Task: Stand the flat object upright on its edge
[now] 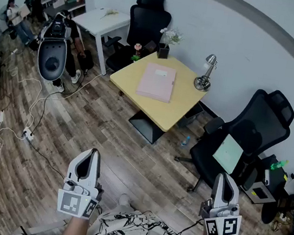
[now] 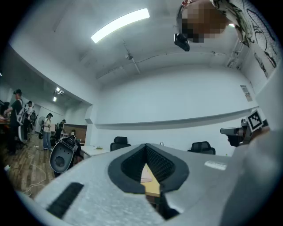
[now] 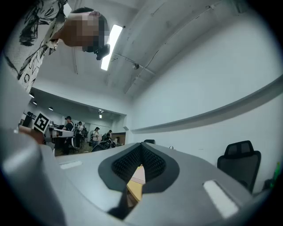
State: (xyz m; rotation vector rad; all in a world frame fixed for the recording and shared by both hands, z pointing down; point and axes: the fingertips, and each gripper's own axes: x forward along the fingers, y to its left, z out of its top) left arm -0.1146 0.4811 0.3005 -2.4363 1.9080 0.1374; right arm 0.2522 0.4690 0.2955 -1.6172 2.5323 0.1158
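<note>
A flat pink book (image 1: pixel 157 81) lies face down on the small yellow table (image 1: pixel 178 110) across the room. Through the left jaws a sliver of the pink book (image 2: pixel 146 173) shows on the table (image 2: pixel 152 188); through the right jaws the book (image 3: pixel 138 174) shows too. My left gripper (image 1: pixel 94 154) and right gripper (image 1: pixel 224 180) are held low over the wooden floor, well short of the table, both pointing toward it. Both are shut with nothing between the jaws.
On the table stand a silver desk lamp (image 1: pixel 205 73), a flower vase (image 1: pixel 164 47) and a small potted flower (image 1: pixel 137 52). Black office chairs (image 1: pixel 249 137) flank it, one (image 1: pixel 146 21) behind. A white desk (image 1: pixel 100 21), a robot (image 1: pixel 53 51), floor cables (image 1: pixel 31 124) and people lie to the left.
</note>
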